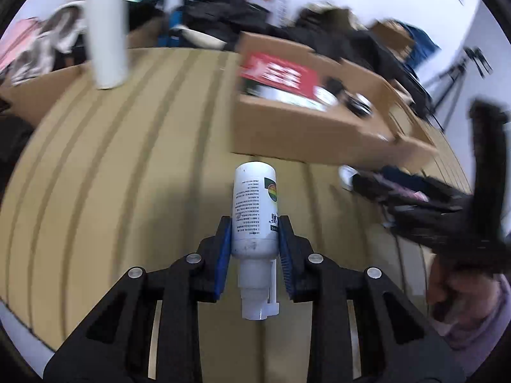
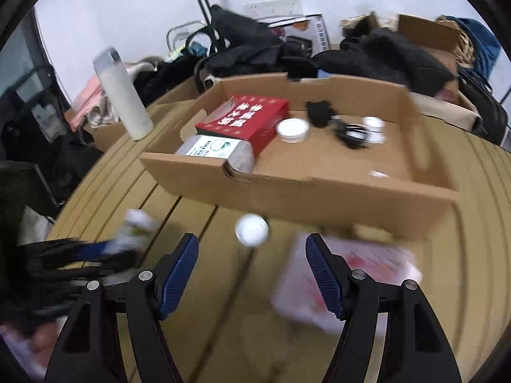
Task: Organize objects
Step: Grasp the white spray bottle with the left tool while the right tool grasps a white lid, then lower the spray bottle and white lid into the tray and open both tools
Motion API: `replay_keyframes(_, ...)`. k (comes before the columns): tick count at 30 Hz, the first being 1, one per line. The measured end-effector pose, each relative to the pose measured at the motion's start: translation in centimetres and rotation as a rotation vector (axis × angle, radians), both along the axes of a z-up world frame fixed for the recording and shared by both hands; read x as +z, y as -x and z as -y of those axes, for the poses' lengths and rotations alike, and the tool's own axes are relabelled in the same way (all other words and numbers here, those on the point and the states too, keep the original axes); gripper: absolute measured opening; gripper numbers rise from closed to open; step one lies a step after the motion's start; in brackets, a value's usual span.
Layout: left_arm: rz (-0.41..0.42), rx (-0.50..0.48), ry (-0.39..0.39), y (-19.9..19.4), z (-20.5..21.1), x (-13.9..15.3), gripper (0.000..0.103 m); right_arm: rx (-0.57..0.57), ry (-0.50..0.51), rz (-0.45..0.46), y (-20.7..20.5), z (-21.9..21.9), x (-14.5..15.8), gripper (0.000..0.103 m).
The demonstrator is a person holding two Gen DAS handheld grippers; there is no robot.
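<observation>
My left gripper (image 1: 255, 223) is shut on a white bottle (image 1: 255, 210) with printed text, held lengthwise above the wooden table, cap toward the camera. The open cardboard box (image 1: 287, 134) lies just beyond it; it shows in the right wrist view (image 2: 319, 188) holding a red box (image 2: 246, 116), a white packet (image 2: 214, 150), a small white tub (image 2: 292, 130), black cables (image 2: 338, 121) and a small white jar (image 2: 374, 127). My right gripper (image 2: 252, 242) is open and empty above the table, with a small white ball-like object (image 2: 252, 230) beyond its fingertips. The left gripper with the bottle appears blurred at the left there (image 2: 127, 233).
A tall white flask (image 2: 123, 95) stands on the table left of the box, also in the left wrist view (image 1: 107, 28). A blurred white-and-pink packet (image 2: 345, 281) lies on the table under my right finger. Bags, clothes and boxes pile up behind the table.
</observation>
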State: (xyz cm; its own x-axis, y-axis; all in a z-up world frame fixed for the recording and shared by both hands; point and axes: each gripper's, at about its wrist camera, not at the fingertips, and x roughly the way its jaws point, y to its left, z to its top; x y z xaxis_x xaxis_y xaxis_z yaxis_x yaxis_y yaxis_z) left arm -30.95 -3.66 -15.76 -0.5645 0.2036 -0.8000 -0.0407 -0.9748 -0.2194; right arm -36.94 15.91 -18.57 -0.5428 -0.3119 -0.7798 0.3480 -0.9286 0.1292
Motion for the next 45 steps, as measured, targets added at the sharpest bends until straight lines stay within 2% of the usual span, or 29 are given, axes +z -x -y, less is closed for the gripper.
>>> replay_keyframes(1, 0.002, 0.013, -0.005, -0.1, 0.4, 0.0, 0.024, -0.010, -0.045, 0.005, 0.6, 1.0, -0.9, 0.069)
replay_keyframes(2, 0.006, 0.023, -0.010, -0.5, 1.0, 0.0, 0.024, -0.020, -0.085, 0.019, 1.0, 1.8, -1.8, 0.057)
replay_keyframes(3, 0.010, 0.031, -0.006, -0.8, 1.2, -0.1, 0.024, -0.026, -0.123, -0.014, 1.0, 2.5, -2.2, 0.056)
replay_keyframes(4, 0.011, 0.037, -0.002, -1.0, 1.3, -0.2, 0.024, -0.030, -0.142, -0.027, 0.9, 2.7, -2.3, 0.045)
replay_keyframes(5, 0.010, 0.036, -0.001, -1.2, 1.3, -0.2, 0.024, -0.019, -0.116, -0.025, 0.9, 2.8, -2.3, 0.032)
replay_keyframes(7, 0.013, 0.033, -0.002, -1.7, 1.2, -0.1, 0.024, -0.028, -0.116, -0.013, 0.8, 2.8, -2.3, 0.031)
replay_keyframes(10, -0.016, 0.010, 0.022, -2.9, -0.3, 1.7, 0.024, -0.033, -0.096, 0.017, 0.1, 2.1, -1.8, 0.031)
replay_keyframes(13, -0.042, -0.006, 0.031, -4.2, -1.6, 4.1, 0.024, -0.046, -0.062, -0.010, -2.4, 0.7, 1.2, 0.031)
replay_keyframes(15, -0.014, -0.017, -0.010, -5.8, -2.3, 5.3, 0.024, -0.054, -0.040, -0.050, -5.5, -1.4, 3.9, 0.031)
replay_keyframes(17, 0.074, -0.065, -0.103, -7.9, -3.8, 5.4, 0.024, -0.089, -0.019, -0.072, -8.7, -4.1, 6.2, 0.031)
replay_keyframes(19, 0.086, -0.129, -0.120, -10.6, -6.4, 5.7, 0.024, -0.133, -0.025, -0.080, -13.0, -7.1, 7.5, 0.031)
replay_keyframes(23, 0.083, -0.260, -0.163, -14.8, -10.8, 6.4, 0.024, -0.239, -0.013, -0.050, -21.0, -12.0, 8.2, 0.031)
replay_keyframes(25, 0.074, -0.320, -0.150, -15.6, -12.5, 6.8, 0.024, -0.287, 0.016, -0.038, -23.8, -13.4, 8.0, 0.031)
replay_keyframes(28, 0.072, -0.319, -0.139, -15.6, -12.9, 7.2, 0.024, -0.322, 0.007, -0.020, -25.4, -14.1, 7.2, 0.031)
replay_keyframes(31, 0.063, -0.300, -0.142, -15.3, -12.2, 7.7, 0.024, -0.301, 0.025, -0.033, -25.6, -13.7, 7.6, 0.031)
replay_keyframes(34, 0.064, -0.292, -0.152, -13.3, -11.5, 8.5, 0.024, -0.264, 0.038, -0.062, -24.6, -13.0, 8.6, 0.031)
replay_keyframes(35, 0.044, -0.295, -0.152, -11.5, -11.3, 9.4, 0.024, -0.253, 0.049, -0.070, -23.9, -12.8, 9.1, 0.031)
replay_keyframes(37, 0.002, -0.307, -0.108, -8.6, -11.6, 10.7, 0.024, -0.222, 0.071, -0.106, -21.5, -12.5, 10.7, 0.031)
replay_keyframes(38, -0.014, -0.301, -0.066, -5.7, -12.1, 11.6, 0.024, -0.197, 0.073, -0.134, -19.6, -12.2, 11.8, 0.031)
replay_keyframes(39, -0.013, -0.305, -0.058, -3.6, -12.5, 12.0, 0.024, -0.179, 0.074, -0.147, -18.0, -11.9, 12.4, 0.031)
replay_keyframes(41, 0.046, -0.321, -0.094, 2.7, -13.4, 12.3, 0.024, -0.143, 0.085, -0.141, -13.2, -11.5, 13.3, 0.031)
replay_keyframes(43, 0.106, -0.308, -0.109, 7.7, -14.2, 11.7, 0.024, -0.135, 0.098, -0.094, -7.2, -11.4, 13.3, 0.031)
replay_keyframes(45, 0.125, -0.290, -0.069, 13.0, -15.6, 10.4, 0.024, -0.159, 0.096, -0.033, -1.0, -11.5, 12.8, 0.031)
